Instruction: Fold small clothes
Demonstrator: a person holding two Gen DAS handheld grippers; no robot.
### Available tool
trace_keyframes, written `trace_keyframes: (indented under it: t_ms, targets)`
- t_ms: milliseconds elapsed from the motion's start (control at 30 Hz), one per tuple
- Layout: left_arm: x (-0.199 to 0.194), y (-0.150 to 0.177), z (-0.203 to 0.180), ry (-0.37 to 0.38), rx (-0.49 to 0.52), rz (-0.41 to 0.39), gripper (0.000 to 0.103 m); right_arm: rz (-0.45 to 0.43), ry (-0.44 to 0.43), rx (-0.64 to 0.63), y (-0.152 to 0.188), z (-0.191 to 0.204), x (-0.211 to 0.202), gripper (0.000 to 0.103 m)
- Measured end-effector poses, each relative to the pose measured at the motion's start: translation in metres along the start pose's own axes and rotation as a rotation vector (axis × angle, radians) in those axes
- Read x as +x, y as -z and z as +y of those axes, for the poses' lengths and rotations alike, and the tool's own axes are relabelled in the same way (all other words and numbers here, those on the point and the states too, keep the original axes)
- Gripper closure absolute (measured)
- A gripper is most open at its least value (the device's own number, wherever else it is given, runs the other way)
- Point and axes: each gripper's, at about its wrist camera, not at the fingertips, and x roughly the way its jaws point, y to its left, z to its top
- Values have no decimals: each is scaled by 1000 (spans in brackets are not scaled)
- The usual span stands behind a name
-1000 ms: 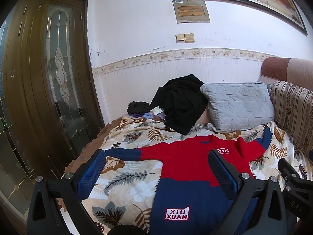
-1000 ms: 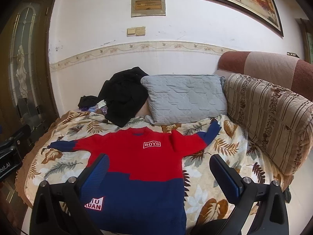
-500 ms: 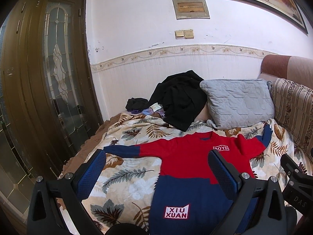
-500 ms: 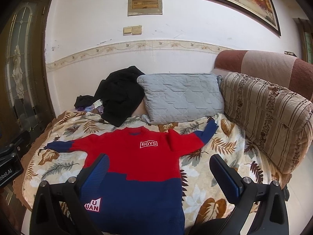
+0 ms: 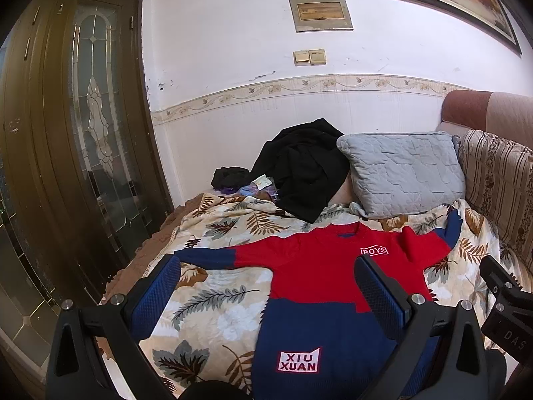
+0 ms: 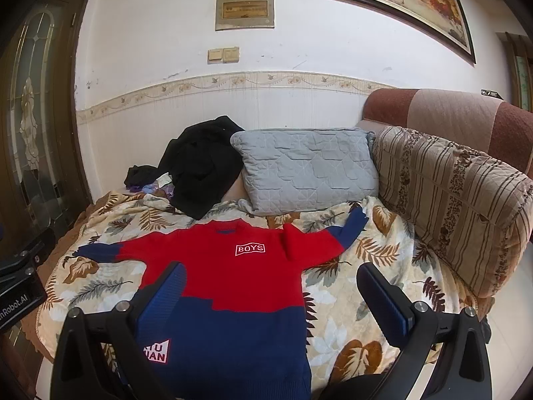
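Sofa (image 6: pixel 459 200): covered by a leaf-print blanket (image 6: pixel 336 300); grey quilted pillow (image 6: pixel 306 173) and a black garment pile (image 6: pixel 203 170) at the far end against the wall.
Sweater (image 6: pixel 233 286): red over navy knit, lies flat and face up on the blanket, both sleeves spread out, hem nearest the cameras.
Handling: my read is soft, light, floppy knit; it will sag and drag on the blanket, no fragility. Pinch a single layer at a sleeve cuff or a hem corner, not mid-body.
Left gripper (image 5: pixel 266 296): jaws wide apart, holds nothing, hangs above the sweater's left sleeve side and hem.
Right gripper (image 6: pixel 269 303): jaws wide apart, empty, hangs over the navy lower half.
Task status: looks like no fold made yet.
Chest label (image 6: pixel 250 249): white box, reads "BOYS".
Hem label (image 5: pixel 298 360): white patch, reads "XIU XUAN".
Gripper body text: partial "nRobot.AI" in right wrist view, "DAS" in left wrist view.
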Motion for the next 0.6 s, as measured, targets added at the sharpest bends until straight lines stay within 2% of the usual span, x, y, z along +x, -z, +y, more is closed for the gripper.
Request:
trace_keyframes:
  t_ms: [600]
  targets:
    - [13, 0, -5, 6, 3, 20, 0, 18, 20, 0, 0, -3, 11, 0]
